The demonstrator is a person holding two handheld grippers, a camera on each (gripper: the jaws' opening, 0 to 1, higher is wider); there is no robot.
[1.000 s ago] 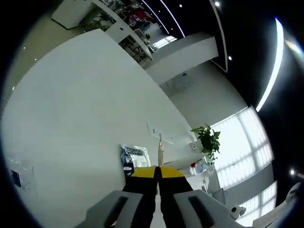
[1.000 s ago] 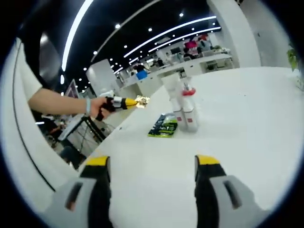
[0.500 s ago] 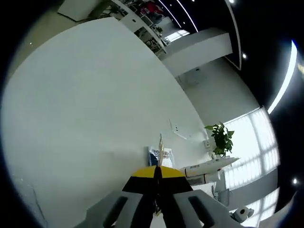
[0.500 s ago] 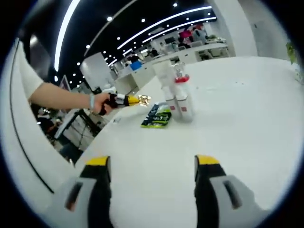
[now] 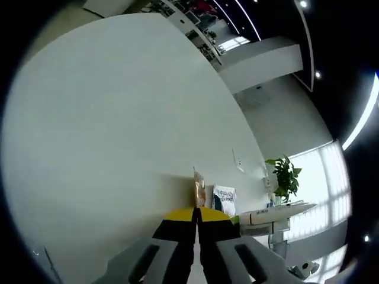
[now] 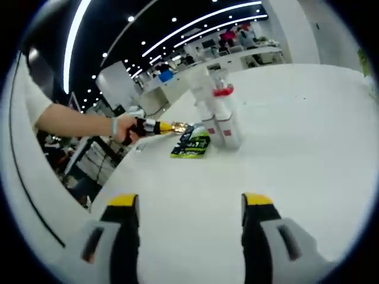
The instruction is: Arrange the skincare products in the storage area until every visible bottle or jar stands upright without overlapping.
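My left gripper (image 5: 196,212) is shut on a thin gold sachet (image 5: 199,190) that sticks up from its yellow tips. In the right gripper view a hand holds that left gripper (image 6: 168,126) low over the white table (image 6: 296,136), with the gold sachet (image 6: 181,126) just left of a green and black packet (image 6: 191,144) lying flat. Beside the packet stand white bottles (image 6: 227,125), one with a red cap (image 6: 222,92). The left gripper view shows the flat packet (image 5: 224,200) and the white bottles (image 5: 273,216) close ahead. My right gripper (image 6: 189,204) is open above bare table, well short of them.
A potted plant (image 5: 286,177) stands past the table's far edge by bright windows. A person's bare forearm (image 6: 77,125) with a wristband reaches in from the left of the right gripper view. Desks and shelving fill the room behind.
The left gripper has carried the gold sachet closer to the flat packet and the bottles, and lower to the table. The right gripper stays open and has barely shifted.
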